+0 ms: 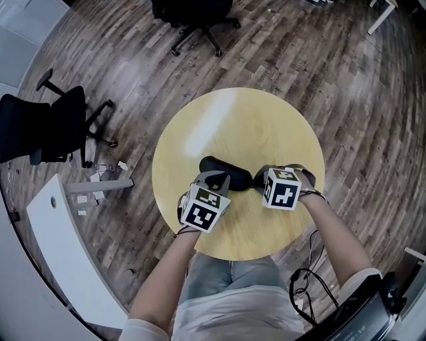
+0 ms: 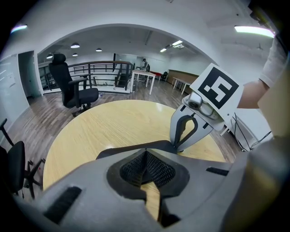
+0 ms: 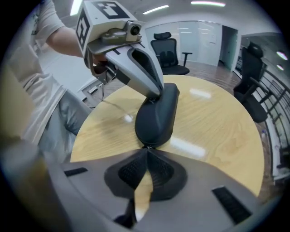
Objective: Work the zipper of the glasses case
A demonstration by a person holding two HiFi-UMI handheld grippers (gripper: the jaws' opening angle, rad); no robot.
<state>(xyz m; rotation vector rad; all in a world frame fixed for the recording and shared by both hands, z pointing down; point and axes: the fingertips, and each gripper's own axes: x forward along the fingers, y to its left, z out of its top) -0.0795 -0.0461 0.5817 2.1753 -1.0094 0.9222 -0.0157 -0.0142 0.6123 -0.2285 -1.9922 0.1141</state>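
A round, pale wooden table (image 1: 233, 120) is set on a dark plank floor (image 1: 333, 60). A black office chair (image 1: 46, 123) is placed to its left and a second chair (image 1: 193, 16) beyond it. Black cables (image 1: 309, 280) are looped just below the table's right edge.

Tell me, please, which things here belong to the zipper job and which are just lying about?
Job: glasses case; its zipper pull; left gripper, shut, tips on the case; right gripper, shut on the pull; table beneath.
Lying about: black office chairs; litter on the floor; cables.
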